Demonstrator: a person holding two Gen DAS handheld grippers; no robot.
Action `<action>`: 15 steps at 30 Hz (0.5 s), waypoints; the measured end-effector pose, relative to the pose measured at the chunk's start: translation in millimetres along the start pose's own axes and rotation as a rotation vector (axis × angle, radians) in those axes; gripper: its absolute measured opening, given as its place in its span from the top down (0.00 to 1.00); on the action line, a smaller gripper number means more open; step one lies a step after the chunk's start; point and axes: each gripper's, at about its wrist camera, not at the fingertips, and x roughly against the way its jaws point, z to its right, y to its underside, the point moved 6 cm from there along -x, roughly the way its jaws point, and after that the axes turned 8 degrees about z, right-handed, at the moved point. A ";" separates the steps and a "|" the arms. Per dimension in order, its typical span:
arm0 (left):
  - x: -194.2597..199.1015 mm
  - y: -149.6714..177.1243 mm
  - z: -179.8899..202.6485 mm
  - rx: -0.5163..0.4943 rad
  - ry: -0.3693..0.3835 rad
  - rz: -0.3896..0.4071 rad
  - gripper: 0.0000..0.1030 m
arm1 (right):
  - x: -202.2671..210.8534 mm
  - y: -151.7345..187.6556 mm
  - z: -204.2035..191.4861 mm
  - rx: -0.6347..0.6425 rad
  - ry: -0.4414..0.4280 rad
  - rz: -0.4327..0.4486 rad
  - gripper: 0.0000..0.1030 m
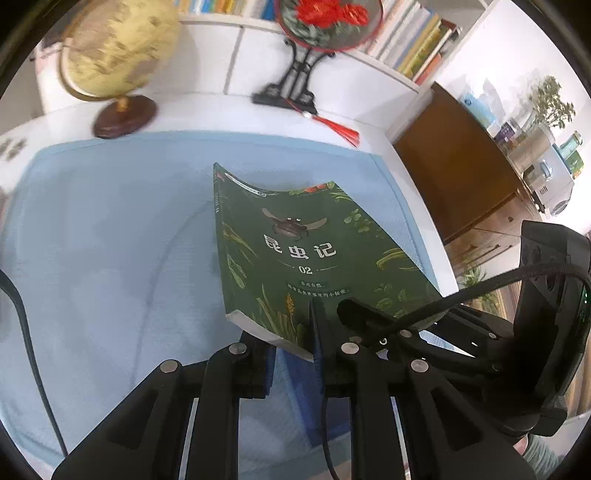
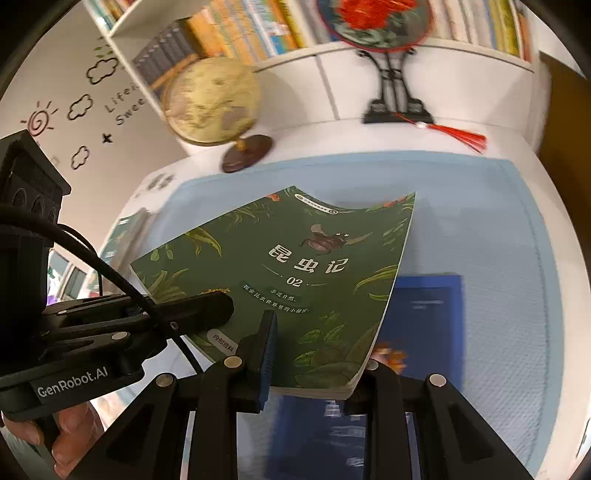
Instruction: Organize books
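- Left wrist view: a light blue mat point(image 1: 110, 240) is spread across most of the white desk point(image 1: 207, 110), reaching from the near edge to just short of the far wall.
- A white bookshelf point(image 2: 280, 62) packed with upright books is seen along the far side.
- A green book point(image 1: 295, 254) with a beetle on its cover is held tilted above the mat, its near edge caught by both grippers.
- A blue book point(image 2: 424, 314) is seen lying flat on the mat, partly under the green book's right edge.
- A yellowish globe point(image 1: 118, 48) on a dark round base is placed at the far left of the desk, off the mat.
- A round fan ornament point(image 1: 328, 22) with red flowers is set on a black stand to the right of the globe, its red tassel trailing onto the desk.
- The left gripper point(image 1: 291, 350) is closed narrowly on the green book's near edge.
- The right gripper point(image 2: 317, 362) is seen with its fingers on either side of the same book's near edge, pinching it.
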 end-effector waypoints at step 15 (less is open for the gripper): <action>132.2 -13.9 -142.0 0.098 -0.143 0.151 0.87 | -45.3 -33.9 -182.9 0.118 -0.166 0.024 0.76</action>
